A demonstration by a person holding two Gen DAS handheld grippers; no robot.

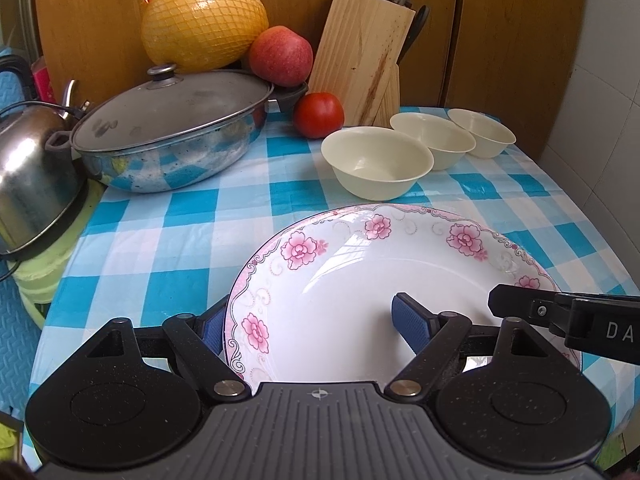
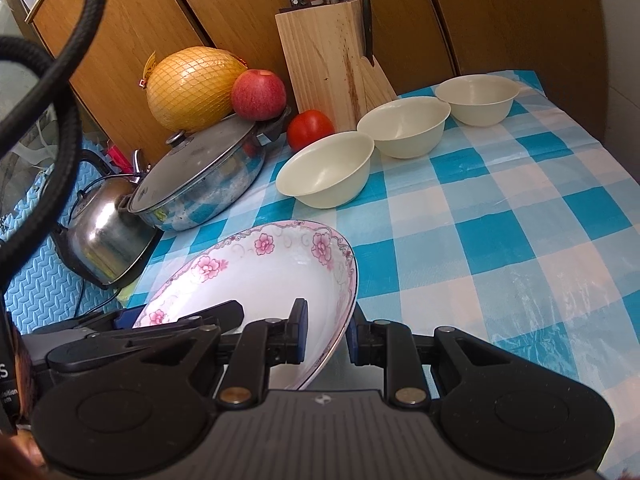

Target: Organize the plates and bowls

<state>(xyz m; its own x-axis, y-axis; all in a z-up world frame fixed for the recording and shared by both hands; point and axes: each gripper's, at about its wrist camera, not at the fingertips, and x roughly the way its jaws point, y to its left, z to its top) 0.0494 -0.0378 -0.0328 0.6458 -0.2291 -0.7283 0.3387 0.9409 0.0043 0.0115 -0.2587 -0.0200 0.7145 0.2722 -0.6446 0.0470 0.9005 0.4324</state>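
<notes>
Left wrist view. Wide-open left tool (image 1: 312, 326) straddling the near-left rim of the plate (image 1: 360, 280): one blue pad outside and below the rim, the other inside the well, neither pressing. Plate at the near edge of the tabletop (image 1: 160, 240), on a blue-and-white checked cloth of glossy plastic film. Glazed white ceramic, deep and round, scalloped pink border with printed flowers. Judged stiff, fairly heavy, slick under rubber pads, chippable at the edge. Three cream bowls in a diagonal row behind: near (image 1: 376, 162), middle (image 1: 434, 136), far (image 1: 482, 132). Matte, thin-walled, flared lips, probably plastic or melamine; judged light and forgiving.

Right wrist view. Right tool (image 2: 326, 336) nearly closed, clamped on the right rim of the plate (image 2: 260, 280), one pad on the inner wall, one outside. Contact under the plate hidden; cannot tell whether lifted or resting.

Handling judgement: grip across the rim wall, pads square to the glaze, opposite sides for balance. Expect slip if tilted. Set down gently; no knocks against other ware. Bowls: pinch one lip, nest one inside another.
</notes>
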